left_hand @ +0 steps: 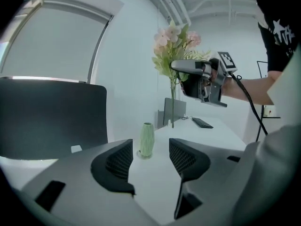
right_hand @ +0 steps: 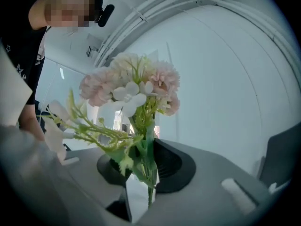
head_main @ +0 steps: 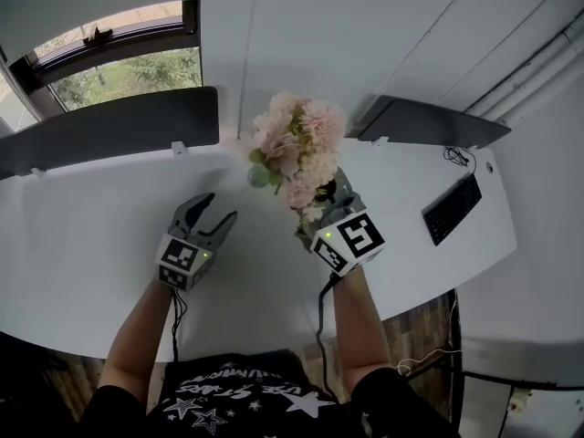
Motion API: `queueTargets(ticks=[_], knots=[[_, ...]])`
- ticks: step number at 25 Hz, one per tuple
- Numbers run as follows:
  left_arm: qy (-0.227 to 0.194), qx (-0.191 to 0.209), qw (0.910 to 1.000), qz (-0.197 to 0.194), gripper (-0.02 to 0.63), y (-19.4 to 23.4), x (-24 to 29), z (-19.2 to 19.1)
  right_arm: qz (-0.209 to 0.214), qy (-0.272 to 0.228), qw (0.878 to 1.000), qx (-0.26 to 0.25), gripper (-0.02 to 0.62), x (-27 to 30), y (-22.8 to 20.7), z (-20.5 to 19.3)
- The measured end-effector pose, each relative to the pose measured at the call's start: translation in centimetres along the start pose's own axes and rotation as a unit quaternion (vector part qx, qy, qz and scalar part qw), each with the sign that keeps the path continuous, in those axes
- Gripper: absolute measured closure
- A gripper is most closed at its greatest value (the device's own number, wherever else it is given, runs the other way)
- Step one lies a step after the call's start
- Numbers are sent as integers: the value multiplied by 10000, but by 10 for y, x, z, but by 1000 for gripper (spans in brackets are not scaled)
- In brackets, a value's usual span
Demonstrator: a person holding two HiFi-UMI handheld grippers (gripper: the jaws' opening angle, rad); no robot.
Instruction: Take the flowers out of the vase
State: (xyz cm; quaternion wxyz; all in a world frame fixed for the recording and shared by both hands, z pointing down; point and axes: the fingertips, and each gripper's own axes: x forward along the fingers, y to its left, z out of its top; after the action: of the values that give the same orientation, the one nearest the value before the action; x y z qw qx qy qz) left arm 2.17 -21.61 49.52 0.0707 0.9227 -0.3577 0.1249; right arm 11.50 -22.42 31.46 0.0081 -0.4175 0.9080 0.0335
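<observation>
- The flowers [right_hand: 136, 86] are held in the right tool [right_hand: 141, 161]. Its dark, ribbed jaws are closed narrowly on the bundled green stems, and the blooms rise above them.
- The left gripper view shows the bunch lifted out of the vase [left_hand: 146, 139], with the stem ends hanging above the white counter [head_main: 91, 217].
- The left tool [left_hand: 150, 161] is wide open and grips nothing. The vase stands upright on the counter beyond its jaws.
- The blooms are ruffled, pale pink and white, with light green leafy sprigs.
- The vase is slim, pale green and ridged.
</observation>
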Motion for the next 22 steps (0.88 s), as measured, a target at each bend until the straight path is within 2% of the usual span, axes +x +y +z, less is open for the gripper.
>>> queueTargets(ticks=[3, 8, 15, 22], knots=[[-61, -41, 9998, -191, 359, -1, -24, 11, -273, 123, 9994, 164, 506, -5, 15, 3], [-368, 76, 9979, -519, 359, 4, -78, 6, -674, 97, 9970, 374, 506, -15, 75, -9], [-580, 194, 9953, -748, 359, 10, -146, 8, -1069, 135, 9927, 541, 506, -23, 140, -16], [-823, 126, 9916, -991, 362, 9, -220, 13, -1480, 90, 9872, 581, 508, -38, 207, -7]])
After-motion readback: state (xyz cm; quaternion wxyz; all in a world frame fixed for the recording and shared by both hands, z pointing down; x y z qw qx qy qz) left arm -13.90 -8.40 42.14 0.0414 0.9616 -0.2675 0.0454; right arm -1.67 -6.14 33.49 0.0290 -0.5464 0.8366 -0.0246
